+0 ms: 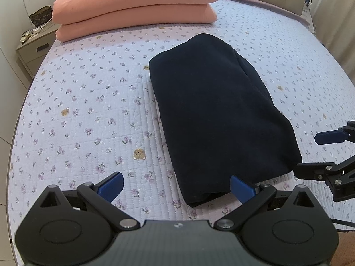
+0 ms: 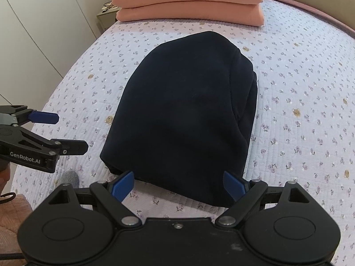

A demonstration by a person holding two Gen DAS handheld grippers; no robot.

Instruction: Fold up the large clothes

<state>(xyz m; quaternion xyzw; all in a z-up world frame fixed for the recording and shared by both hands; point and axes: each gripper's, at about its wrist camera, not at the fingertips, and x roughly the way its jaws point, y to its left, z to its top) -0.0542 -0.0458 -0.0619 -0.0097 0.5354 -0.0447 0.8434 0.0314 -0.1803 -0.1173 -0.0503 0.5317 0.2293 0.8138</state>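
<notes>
Garment: one dark navy garment (image 2: 182, 115), folded into a thick oblong bundle, lies on the bed straight ahead of my right gripper and ahead-right of my left one.
My right gripper (image 2: 177, 187): spread wide, holding nothing; the bundle's near edge sits just past and between its blue pads (image 2: 123, 186), and I cannot tell whether they touch the cloth.
My left gripper (image 1: 176, 185): also spread wide and empty, its right pad at the bundle's near left corner, its left pad over bare quilt.
Quilt (image 1: 88, 110): one, pale lilac with small flowers, under everything.
Bedding: two salmon-pink folded pieces (image 1: 135, 11) stacked at the far end, well beyond the garment.
Left view only: one nightstand (image 1: 35, 44) far left with a patterned pouch (image 1: 42, 17) on top.
Right view only: one grey sock toe (image 2: 71, 178) near-left, below my left gripper's side; white wardrobe panels (image 2: 40, 33).
</notes>
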